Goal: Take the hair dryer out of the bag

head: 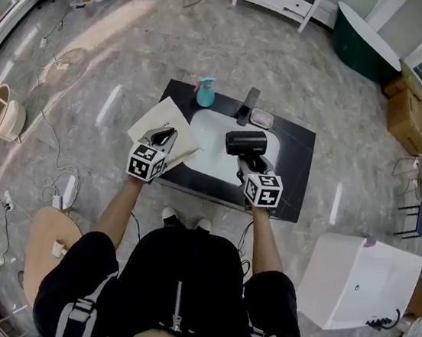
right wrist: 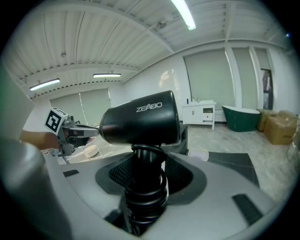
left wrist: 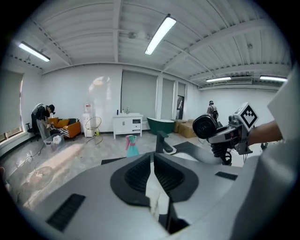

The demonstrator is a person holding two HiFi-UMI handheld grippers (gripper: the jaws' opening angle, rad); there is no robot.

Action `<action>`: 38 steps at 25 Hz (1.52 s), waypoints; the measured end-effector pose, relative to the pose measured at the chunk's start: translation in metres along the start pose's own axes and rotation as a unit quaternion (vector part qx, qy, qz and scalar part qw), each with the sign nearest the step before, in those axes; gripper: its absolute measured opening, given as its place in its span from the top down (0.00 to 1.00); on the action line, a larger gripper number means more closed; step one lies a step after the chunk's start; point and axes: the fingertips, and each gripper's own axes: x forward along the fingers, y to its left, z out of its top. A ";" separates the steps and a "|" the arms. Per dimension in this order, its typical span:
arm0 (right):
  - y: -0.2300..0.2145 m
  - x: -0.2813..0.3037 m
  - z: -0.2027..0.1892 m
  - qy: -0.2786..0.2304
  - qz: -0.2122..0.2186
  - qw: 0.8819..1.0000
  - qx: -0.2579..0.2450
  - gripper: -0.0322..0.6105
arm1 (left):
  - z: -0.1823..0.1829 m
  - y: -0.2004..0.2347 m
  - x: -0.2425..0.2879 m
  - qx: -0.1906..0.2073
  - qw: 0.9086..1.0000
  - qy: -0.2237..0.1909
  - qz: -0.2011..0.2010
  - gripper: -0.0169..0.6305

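A black hair dryer [head: 245, 142] [right wrist: 140, 124] is up over the white sink, its handle wrapped in coiled cord. My right gripper [head: 252, 164] [right wrist: 145, 187] is shut on that handle. The beige bag [head: 159, 122] lies at the sink's left, partly over the counter edge. My left gripper [head: 165, 138] [left wrist: 153, 173] is shut on a pale strip of the bag [left wrist: 154, 192] pinched between its jaws. From the left gripper view the hair dryer [left wrist: 206, 126] and the right gripper [left wrist: 229, 136] show at the right, well clear of the bag.
The black counter [head: 292, 167] holds a white sink [head: 205, 155], a black faucet [head: 247, 105], a teal spray bottle [head: 205, 92] and a pink soap dish [head: 262, 118]. A white box [head: 358, 283] stands at the right, cardboard boxes [head: 414, 121] and a green tub [head: 366, 45] beyond.
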 end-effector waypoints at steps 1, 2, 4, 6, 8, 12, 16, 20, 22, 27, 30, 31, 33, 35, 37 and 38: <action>0.000 -0.002 0.007 -0.008 -0.001 1.000 -0.001 0.64 | 0.009 -0.002 -0.001 0.005 1.000 -0.009 -0.002 0.91; 0.000 -0.005 0.014 -0.017 -0.002 1.000 -0.003 0.64 | 0.018 -0.004 -0.002 0.010 1.000 -0.017 -0.004 0.91; 0.000 -0.009 0.027 -0.033 -0.005 0.999 -0.009 0.64 | 0.034 -0.007 -0.003 0.017 0.999 -0.033 -0.006 0.91; 0.001 -0.015 0.038 -0.047 -0.009 0.999 -0.015 0.64 | 0.046 -0.008 -0.004 0.023 0.999 -0.047 -0.005 0.91; 0.001 -0.021 0.049 -0.062 -0.012 0.998 -0.018 0.64 | 0.054 -0.009 -0.004 0.029 0.998 -0.056 -0.003 0.91; 0.004 -0.030 0.067 -0.091 -0.017 0.995 -0.023 0.64 | 0.066 -0.010 -0.008 0.028 0.997 -0.075 -0.001 0.91; 0.006 -0.036 0.079 -0.108 -0.020 0.994 -0.028 0.64 | 0.075 -0.012 -0.010 0.026 0.996 -0.089 -0.001 0.91; 0.007 -0.039 0.083 -0.114 -0.023 0.993 -0.030 0.64 | 0.078 -0.012 -0.010 0.026 0.995 -0.093 -0.001 0.92; 0.007 -0.040 0.082 -0.115 -0.024 0.993 -0.029 0.64 | 0.077 -0.013 -0.011 0.024 0.995 -0.093 -0.001 0.92; 0.007 -0.040 0.078 -0.114 -0.031 0.993 -0.026 0.64 | 0.072 -0.014 -0.012 0.019 0.996 -0.093 0.000 0.92; 0.007 -0.040 0.075 -0.113 -0.031 0.993 -0.020 0.64 | 0.070 -0.015 -0.012 0.017 0.996 -0.090 -0.001 0.92; 0.007 -0.040 0.075 -0.114 -0.032 0.993 -0.020 0.64 | 0.069 -0.015 -0.011 0.016 0.996 -0.090 -0.001 0.92; 0.007 -0.041 0.074 -0.114 -0.035 0.993 -0.020 0.64 | 0.069 -0.015 -0.011 0.015 0.996 -0.090 -0.002 0.92; 0.007 -0.041 0.073 -0.113 -0.037 0.993 -0.021 0.64 | 0.069 -0.016 -0.011 0.014 0.996 -0.089 -0.003 0.92; 0.007 -0.042 0.071 -0.112 -0.037 0.993 -0.021 0.64 | 0.067 -0.017 -0.012 0.014 0.996 -0.088 -0.004 0.92; 0.008 -0.042 0.070 -0.112 -0.036 0.993 -0.020 0.64 | 0.066 -0.017 -0.012 0.014 0.996 -0.088 -0.004 0.92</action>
